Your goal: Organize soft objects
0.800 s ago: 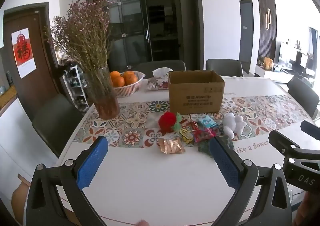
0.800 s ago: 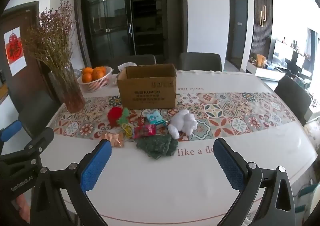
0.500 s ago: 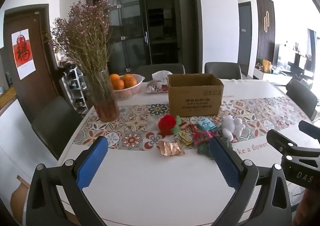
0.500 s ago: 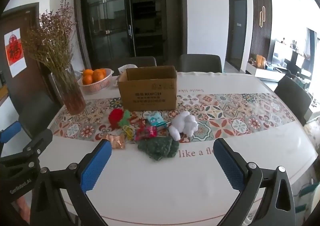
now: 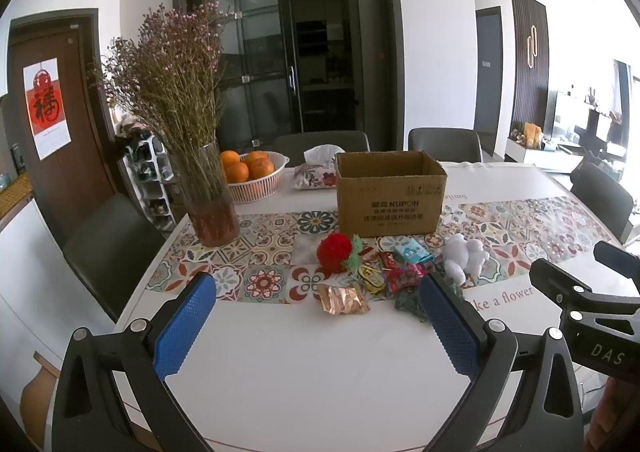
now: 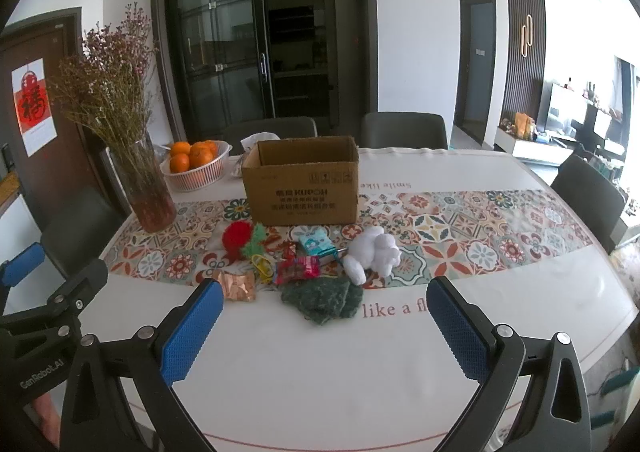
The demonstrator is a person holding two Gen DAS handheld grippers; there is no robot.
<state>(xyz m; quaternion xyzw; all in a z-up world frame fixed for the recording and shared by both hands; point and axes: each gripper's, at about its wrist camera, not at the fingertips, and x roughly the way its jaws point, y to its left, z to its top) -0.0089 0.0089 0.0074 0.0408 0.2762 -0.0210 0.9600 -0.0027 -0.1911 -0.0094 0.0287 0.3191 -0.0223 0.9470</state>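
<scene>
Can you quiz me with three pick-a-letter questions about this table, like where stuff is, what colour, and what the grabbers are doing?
1. Where is the white fluffy toy?
A. inside the cardboard box
B. on the table in front of the cardboard box
C. in the fruit basket

2. What colour is the pompom?
A. red
B. blue
C. yellow

3. The right hand-held gripper is:
A. squeezing a toy
B. shut, empty
C. open, empty

Answers: 1 B, it lies on the patterned runner; 2 A, it is bright red; 3 C, its blue pads stand apart over bare table.
</scene>
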